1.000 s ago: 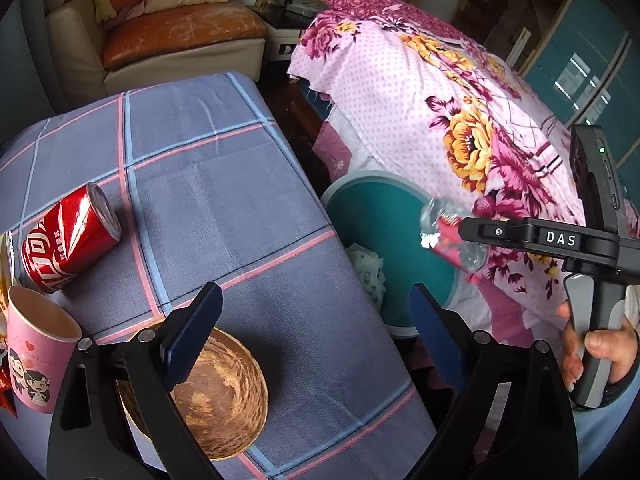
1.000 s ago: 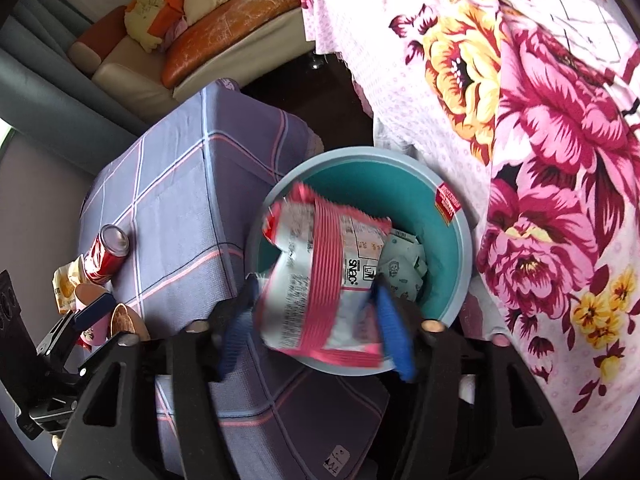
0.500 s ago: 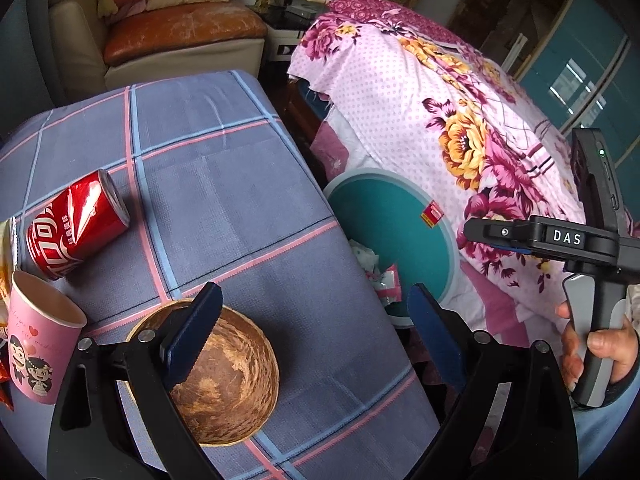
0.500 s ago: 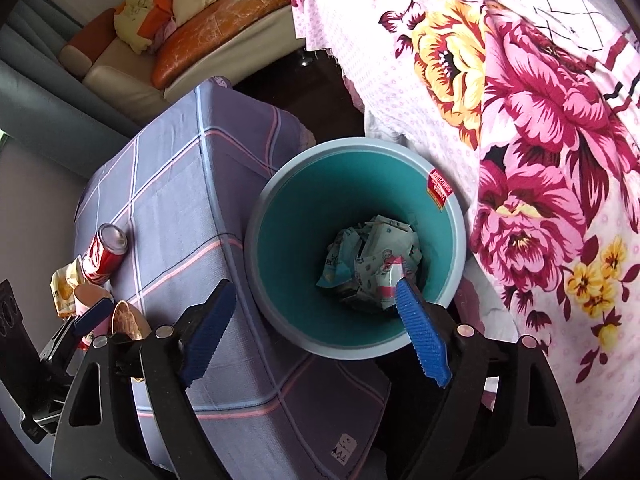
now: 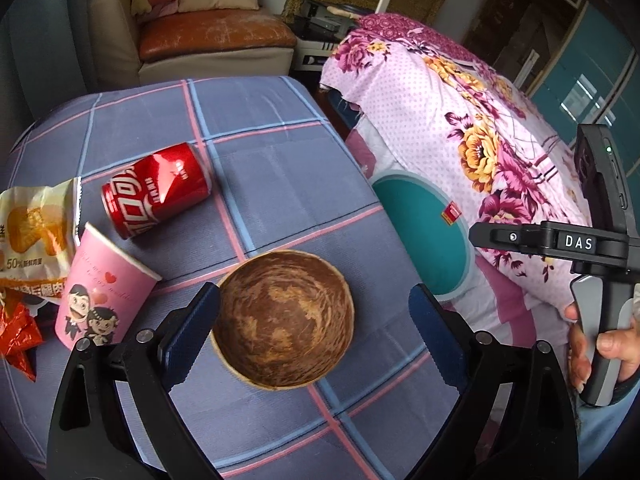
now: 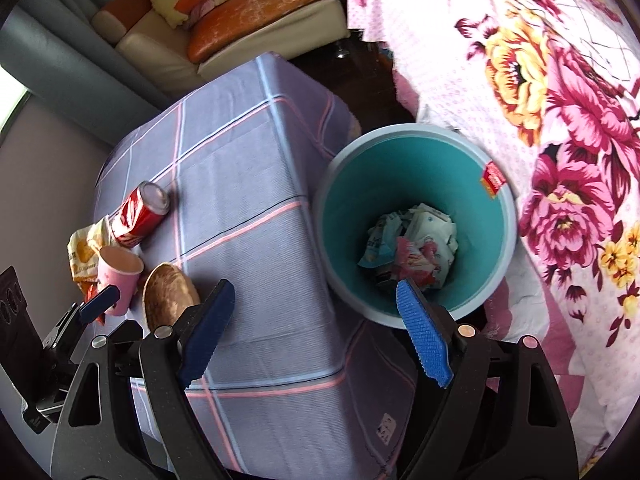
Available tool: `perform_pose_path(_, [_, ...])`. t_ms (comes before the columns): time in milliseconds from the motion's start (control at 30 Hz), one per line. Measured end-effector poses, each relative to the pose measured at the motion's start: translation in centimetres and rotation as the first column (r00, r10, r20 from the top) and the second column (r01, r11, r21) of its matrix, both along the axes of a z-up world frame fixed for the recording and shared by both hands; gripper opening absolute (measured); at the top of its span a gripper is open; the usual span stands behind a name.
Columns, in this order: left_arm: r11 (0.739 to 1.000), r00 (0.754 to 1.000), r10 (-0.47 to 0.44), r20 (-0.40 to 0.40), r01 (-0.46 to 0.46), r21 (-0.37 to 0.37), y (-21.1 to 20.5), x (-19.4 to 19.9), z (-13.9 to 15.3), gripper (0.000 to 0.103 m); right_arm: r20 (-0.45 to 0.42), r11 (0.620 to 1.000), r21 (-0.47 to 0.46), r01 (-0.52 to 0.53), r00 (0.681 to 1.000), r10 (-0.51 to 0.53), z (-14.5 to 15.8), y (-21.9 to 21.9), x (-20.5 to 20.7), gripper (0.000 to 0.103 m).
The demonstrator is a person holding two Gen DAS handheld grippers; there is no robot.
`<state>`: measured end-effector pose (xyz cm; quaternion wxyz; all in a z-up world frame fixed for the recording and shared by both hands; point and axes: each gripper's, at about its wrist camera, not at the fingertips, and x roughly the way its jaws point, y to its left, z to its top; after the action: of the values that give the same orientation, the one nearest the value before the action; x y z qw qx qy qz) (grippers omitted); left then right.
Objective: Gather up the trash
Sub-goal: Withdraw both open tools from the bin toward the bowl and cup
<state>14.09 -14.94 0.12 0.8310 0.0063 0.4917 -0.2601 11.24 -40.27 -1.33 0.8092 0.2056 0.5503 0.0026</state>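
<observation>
Both grippers open and empty above a cloth-covered bench, with wrappers lying in the teal bin beside it.

The bin [image 6: 416,160] stands on the floor between the bench [image 6: 248,208] and a bed with a floral cover [image 6: 560,100]; crumpled wrappers [image 6: 412,240], white, blue and pink-red, lie at its bottom. The right gripper [image 6: 316,336] hangs at the bin's near rim, its blue fingers wide apart with nothing between them. The left gripper [image 5: 314,336] also has its fingers spread, straddling an empty brown wooden bowl [image 5: 284,320] without touching it. On the bench near the bowl lie a red soda can [image 5: 156,196] on its side, a tipped pink paper cup [image 5: 100,296], a yellow-printed snack bag [image 5: 36,232] and a red wrapper [image 5: 18,336].
</observation>
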Motion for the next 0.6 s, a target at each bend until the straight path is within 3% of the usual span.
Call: perform_pose_path(600, [0.989,0.988,0.148,0.051,-0.147,-0.035,12.3,0.2,0.5,0.096,-0.074,0.989,-0.025,-0.147,0.987,0.145,-3.4,11.2,1.8,0.077])
